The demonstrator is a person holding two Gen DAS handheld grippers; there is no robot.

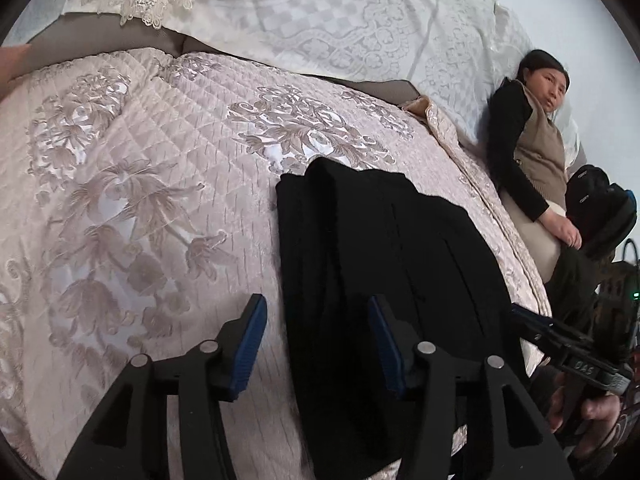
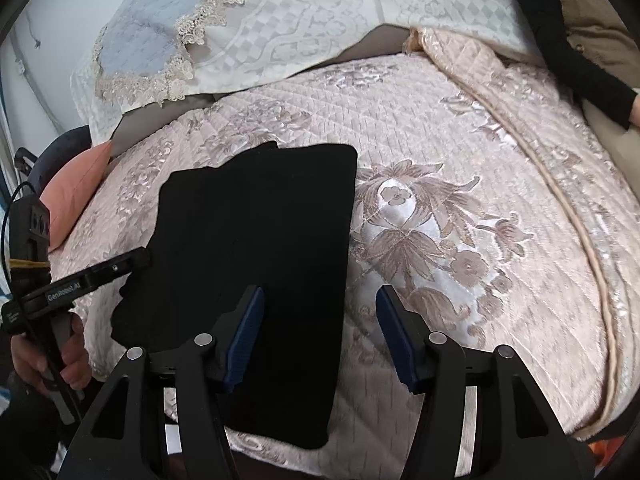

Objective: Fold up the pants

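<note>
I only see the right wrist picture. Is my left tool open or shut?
Observer: Open. In the left wrist view the left tool has its blue pads apart, pinching nothing.
Operator: What's under it?
Observer: The left edge of the black pants. One pad hangs over them, the other over the quilt.
Operator: Whose sleeve is that at the side?
Observer: It belongs to a person sitting beside the bed, with one hand resting in their lap.
</note>
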